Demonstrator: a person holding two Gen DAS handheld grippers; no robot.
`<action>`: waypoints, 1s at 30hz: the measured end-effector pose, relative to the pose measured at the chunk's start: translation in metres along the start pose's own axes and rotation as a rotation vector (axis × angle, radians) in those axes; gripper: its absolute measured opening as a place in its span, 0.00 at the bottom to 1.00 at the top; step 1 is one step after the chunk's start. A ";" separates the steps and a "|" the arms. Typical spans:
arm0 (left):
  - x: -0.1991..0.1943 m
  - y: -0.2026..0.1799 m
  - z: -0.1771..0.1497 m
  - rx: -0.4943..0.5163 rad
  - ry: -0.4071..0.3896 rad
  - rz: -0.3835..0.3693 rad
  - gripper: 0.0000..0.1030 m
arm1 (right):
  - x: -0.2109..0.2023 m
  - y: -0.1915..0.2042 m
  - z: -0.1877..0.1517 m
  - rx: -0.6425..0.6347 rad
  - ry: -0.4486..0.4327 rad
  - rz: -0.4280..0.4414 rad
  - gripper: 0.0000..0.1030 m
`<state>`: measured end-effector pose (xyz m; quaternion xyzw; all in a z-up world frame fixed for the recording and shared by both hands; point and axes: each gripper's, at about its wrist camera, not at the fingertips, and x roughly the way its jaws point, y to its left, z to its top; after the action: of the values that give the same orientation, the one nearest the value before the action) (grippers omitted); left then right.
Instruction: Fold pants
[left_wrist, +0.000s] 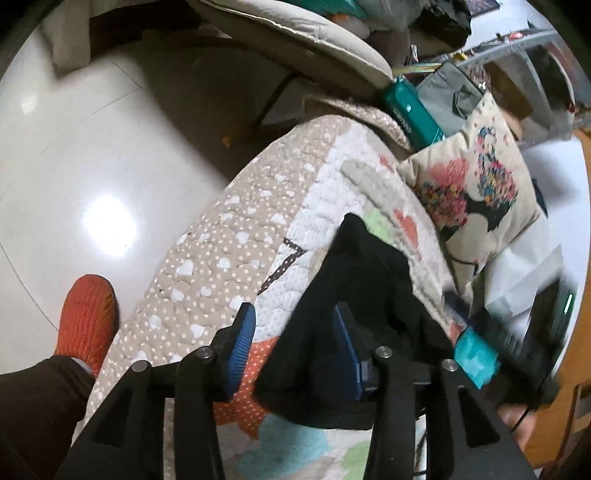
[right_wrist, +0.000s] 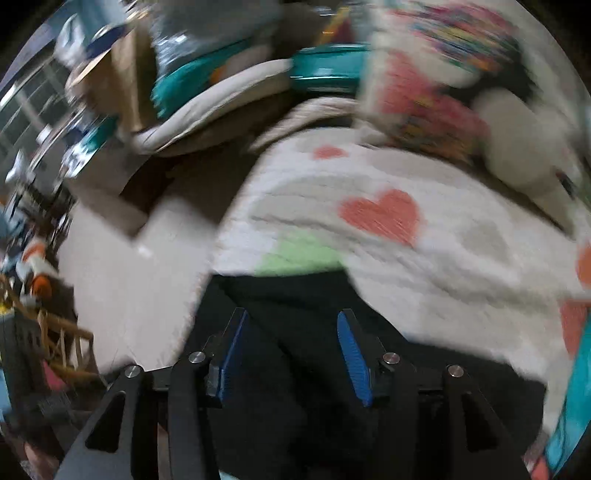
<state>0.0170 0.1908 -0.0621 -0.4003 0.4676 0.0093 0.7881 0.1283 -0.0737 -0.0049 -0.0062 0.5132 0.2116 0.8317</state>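
black pants (left_wrist: 362, 295) on quilt (left_wrist: 221, 258): soft, limp; pinch an edge. left gripper (left_wrist: 293, 332) and right gripper (right_wrist: 291, 332) jaws apart, holding nothing.

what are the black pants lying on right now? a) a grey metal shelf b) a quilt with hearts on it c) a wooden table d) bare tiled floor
b: in the left wrist view the black pants lie on the quilt with heart patches, and the tiled floor lies off to the side, beyond the quilt's edge.
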 end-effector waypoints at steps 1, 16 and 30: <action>0.001 -0.001 0.000 -0.002 0.002 -0.004 0.41 | -0.004 -0.010 -0.014 0.037 0.001 0.007 0.54; 0.011 -0.011 -0.005 0.013 0.025 -0.010 0.41 | 0.026 0.005 -0.063 0.125 0.056 0.072 0.19; 0.021 -0.012 -0.007 0.038 0.040 0.034 0.41 | 0.014 -0.025 -0.051 0.161 -0.052 -0.081 0.53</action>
<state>0.0285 0.1701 -0.0722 -0.3772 0.4899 0.0057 0.7859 0.0991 -0.1032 -0.0462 0.0454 0.5062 0.1362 0.8504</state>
